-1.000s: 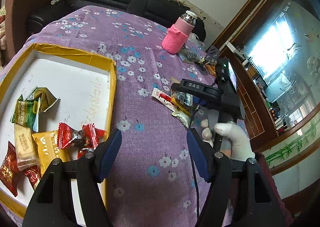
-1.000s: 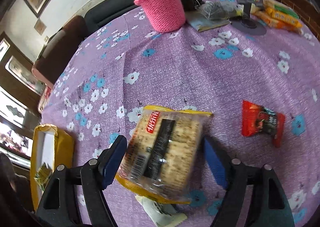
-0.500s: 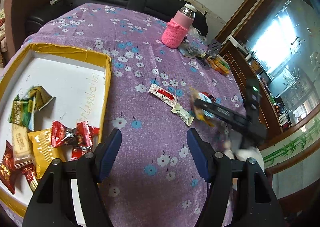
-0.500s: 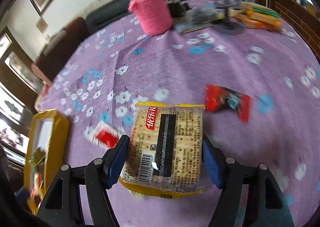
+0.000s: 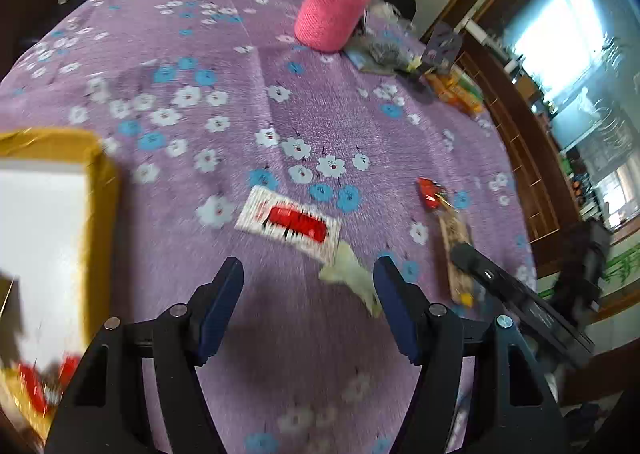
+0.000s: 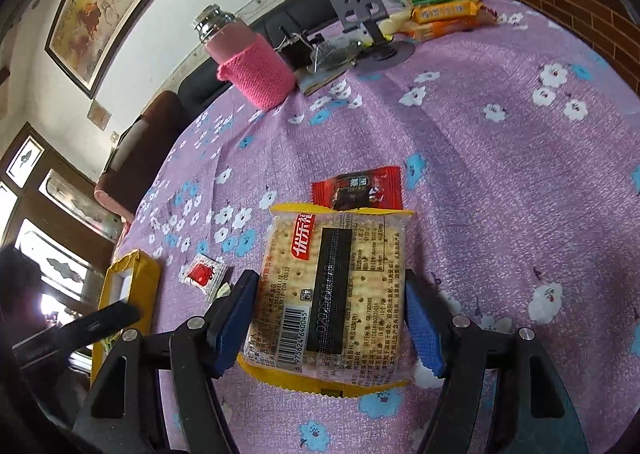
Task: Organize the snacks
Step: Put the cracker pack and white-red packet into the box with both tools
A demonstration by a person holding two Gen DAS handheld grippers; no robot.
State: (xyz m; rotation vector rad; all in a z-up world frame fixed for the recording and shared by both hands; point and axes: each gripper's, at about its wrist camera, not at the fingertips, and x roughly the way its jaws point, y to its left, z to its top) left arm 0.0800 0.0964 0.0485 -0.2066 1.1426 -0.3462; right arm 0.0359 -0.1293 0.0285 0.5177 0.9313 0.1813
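My left wrist view is smeared with motion blur, so the contents of the yellow-rimmed tray (image 5: 96, 190) at its left edge read only as red and yellow smudges, and the tray itself is cut off by the frame. I can make out my left gripper (image 5: 308, 294) spread wide with nothing between its fingers, hanging over the purple flowered tablecloth (image 5: 224, 54) just short of a white sachet with a red label (image 5: 290, 222) and a pale crumpled wrapper (image 5: 352, 278) touching it. My right gripper (image 6: 332, 314) is clamped on the cracker packet (image 6: 332, 290), held flat above the cloth; the packet hides the near edge of a red snack pack (image 6: 360, 186) lying beyond it. Part of the left tool crosses the lower left of that view as a dark blurred bar. Farther back stand a bottle in a pink knitted sleeve (image 6: 256, 70), a grey phone stand (image 6: 356, 2) and orange snack packs (image 6: 444, 10), with a black sofa, a framed painting and wooden cabinets around the room.
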